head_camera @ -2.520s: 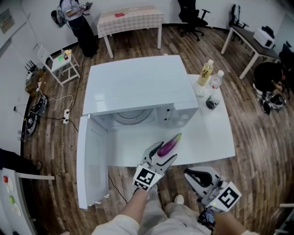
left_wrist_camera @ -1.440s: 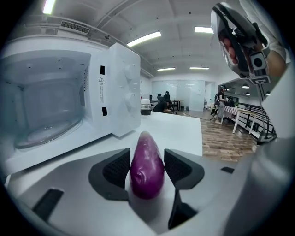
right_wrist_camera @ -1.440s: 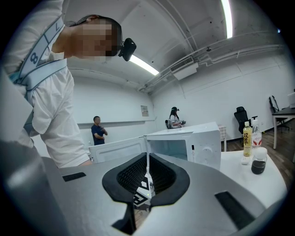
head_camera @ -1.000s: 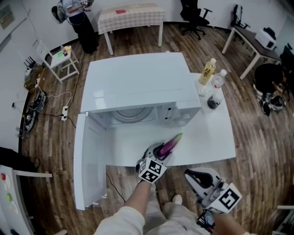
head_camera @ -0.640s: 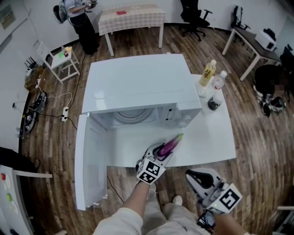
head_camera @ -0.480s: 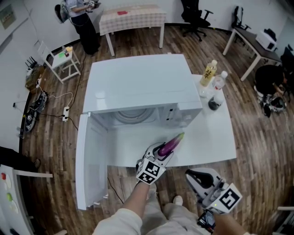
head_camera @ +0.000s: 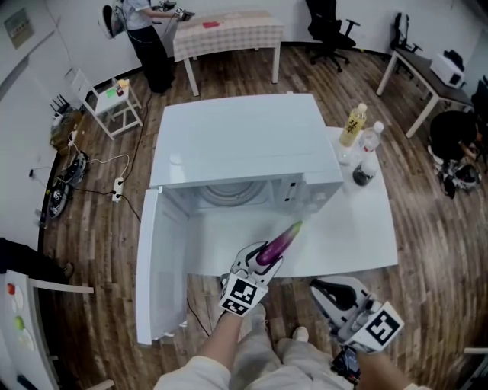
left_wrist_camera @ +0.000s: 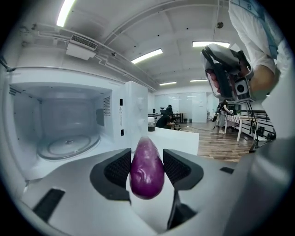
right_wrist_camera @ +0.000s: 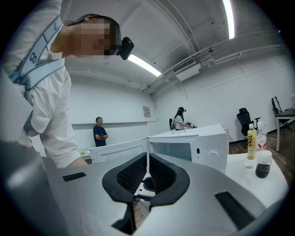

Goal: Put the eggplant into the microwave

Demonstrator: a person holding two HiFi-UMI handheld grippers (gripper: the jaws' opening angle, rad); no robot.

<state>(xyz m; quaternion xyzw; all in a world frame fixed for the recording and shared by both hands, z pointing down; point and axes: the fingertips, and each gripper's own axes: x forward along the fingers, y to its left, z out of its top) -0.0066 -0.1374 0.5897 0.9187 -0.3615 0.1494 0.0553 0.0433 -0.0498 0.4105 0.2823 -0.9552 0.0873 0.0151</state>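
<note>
Left gripper view: the left gripper (left_wrist_camera: 147, 167) is clamped on the eggplant's (left_wrist_camera: 147, 177) fat end over the table's (head_camera: 358, 236) near edge. Its tip is aimed at the open microwave (left_wrist_camera: 60, 115), probably to go in lengthwise. The right gripper (right_wrist_camera: 146, 175) idles, jaws together and empty.

left tongs (head_camera: 261, 257) lifted slightly with eggplant (head_camera: 280, 239), background person (head_camera: 142, 24) now at checked table (head_camera: 232, 31)

A wood-plank floor (head_camera: 435, 228) spreads all round, with a checked-cloth table (head_camera: 229, 30) at twelve o'clock, a black office chair (head_camera: 332, 21) at one, a desk (head_camera: 431, 76) at two, and strip lights (left_wrist_camera: 147, 56) overhead.
</note>
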